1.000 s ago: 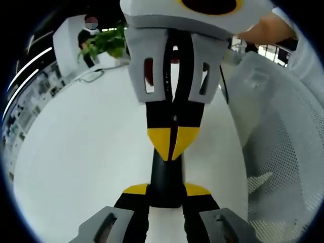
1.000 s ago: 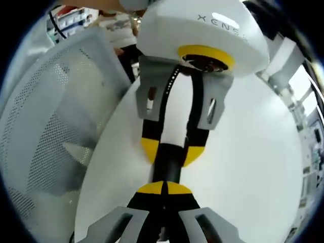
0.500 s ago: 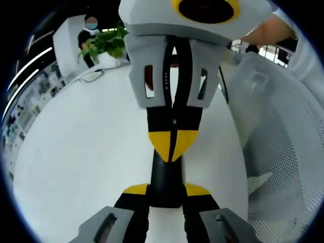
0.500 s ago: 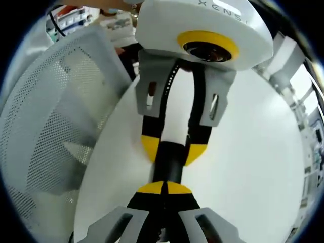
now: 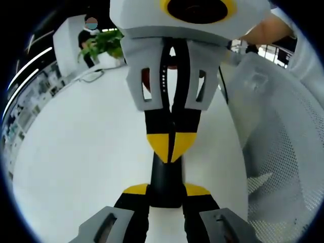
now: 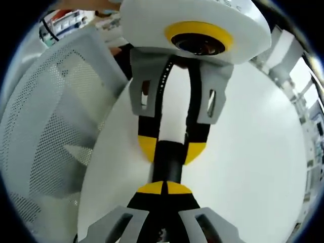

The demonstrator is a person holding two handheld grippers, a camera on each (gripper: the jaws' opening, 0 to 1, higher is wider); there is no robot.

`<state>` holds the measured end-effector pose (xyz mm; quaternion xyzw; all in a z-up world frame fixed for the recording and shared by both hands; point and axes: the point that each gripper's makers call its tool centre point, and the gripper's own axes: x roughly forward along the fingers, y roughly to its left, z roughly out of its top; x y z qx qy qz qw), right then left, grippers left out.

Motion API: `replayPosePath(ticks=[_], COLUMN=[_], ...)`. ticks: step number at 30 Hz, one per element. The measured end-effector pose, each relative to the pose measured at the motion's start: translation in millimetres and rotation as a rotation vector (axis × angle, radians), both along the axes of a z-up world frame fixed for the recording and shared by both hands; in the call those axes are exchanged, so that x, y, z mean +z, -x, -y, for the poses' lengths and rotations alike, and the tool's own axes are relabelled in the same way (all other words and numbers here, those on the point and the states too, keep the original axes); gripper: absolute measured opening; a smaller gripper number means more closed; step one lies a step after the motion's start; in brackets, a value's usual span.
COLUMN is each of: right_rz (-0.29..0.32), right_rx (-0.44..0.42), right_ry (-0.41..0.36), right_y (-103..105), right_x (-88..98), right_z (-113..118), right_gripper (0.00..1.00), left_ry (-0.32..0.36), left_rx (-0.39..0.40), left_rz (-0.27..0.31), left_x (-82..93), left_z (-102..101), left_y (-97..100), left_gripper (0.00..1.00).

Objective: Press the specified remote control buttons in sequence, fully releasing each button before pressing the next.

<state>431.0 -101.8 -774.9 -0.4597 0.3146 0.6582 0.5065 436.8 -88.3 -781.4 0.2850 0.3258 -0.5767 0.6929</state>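
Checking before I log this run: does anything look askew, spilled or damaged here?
Nothing stands out. The left tongs grip the black remote squarely, the shut right tongs sit at its end, and the white table shows no spill.

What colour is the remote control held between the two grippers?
Black remote control, seen best in the left gripper view.

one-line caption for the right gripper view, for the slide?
Right tool, tips together, pressing on the black remote that the left tool grips from the far end, above a white table beside a mesh chair.
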Motion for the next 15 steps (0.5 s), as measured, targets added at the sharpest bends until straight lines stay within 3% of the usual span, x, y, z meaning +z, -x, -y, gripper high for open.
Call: replayPosePath(ticks=[15], right_rz=[0.0], right_rx=[-0.009], right_ry=[-0.01], right_y=[0.2], right_x=[0.3], right_z=[0.7], right_gripper=[0.0], left_ry=[-0.005], left_rx=[-0.001], left_rz=[0.002], left_x=[0.2], left_z=[-0.1], left_y=[0.3], left_gripper=[0.24])
